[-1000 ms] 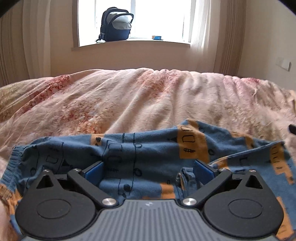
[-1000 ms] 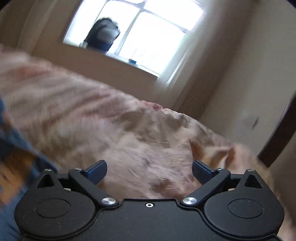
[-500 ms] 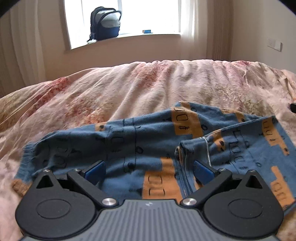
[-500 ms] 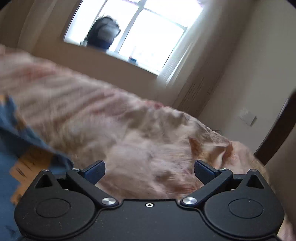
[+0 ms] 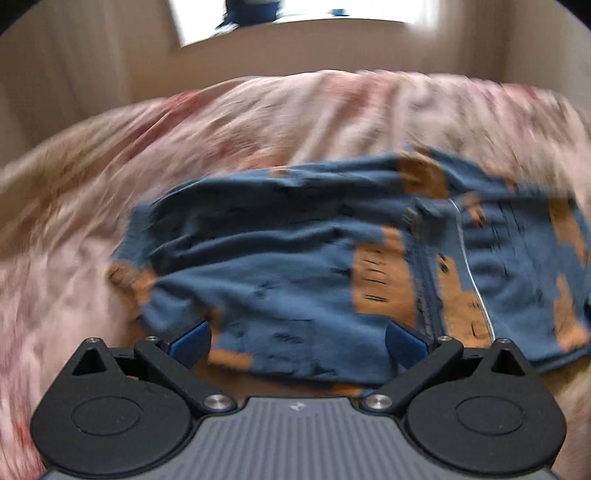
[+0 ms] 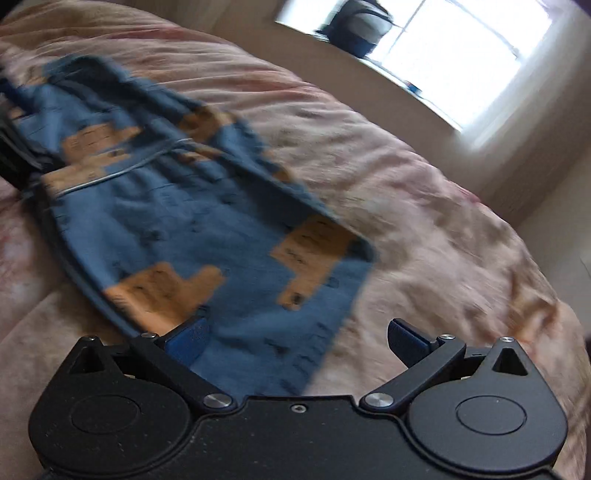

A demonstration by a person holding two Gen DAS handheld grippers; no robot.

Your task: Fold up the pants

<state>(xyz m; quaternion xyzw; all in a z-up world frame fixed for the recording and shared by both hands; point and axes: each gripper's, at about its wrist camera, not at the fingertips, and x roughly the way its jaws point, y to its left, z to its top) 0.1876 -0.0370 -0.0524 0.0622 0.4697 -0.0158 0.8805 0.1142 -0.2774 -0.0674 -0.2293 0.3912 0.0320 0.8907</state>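
Blue pants [image 5: 295, 258] with orange patches lie folded on the pink floral bedspread [image 5: 258, 122]. In the left wrist view they spread across the middle, waistband at the left. My left gripper [image 5: 297, 338] is open and empty, above the near edge of the pants. In the right wrist view the pants [image 6: 207, 229] run from upper left to the centre. My right gripper [image 6: 297, 341] is open and empty, over the near end of the pants. Both views are motion-blurred.
A window sill with a dark backpack [image 6: 360, 27] is beyond the bed. The bedspread [image 6: 424, 221] stretches to the right of the pants. Beige walls surround the bed.
Both grippers have tilted downward, the left pulling back from the pants. The right view swung left, so the pants now fill its left and centre. Both stay open.
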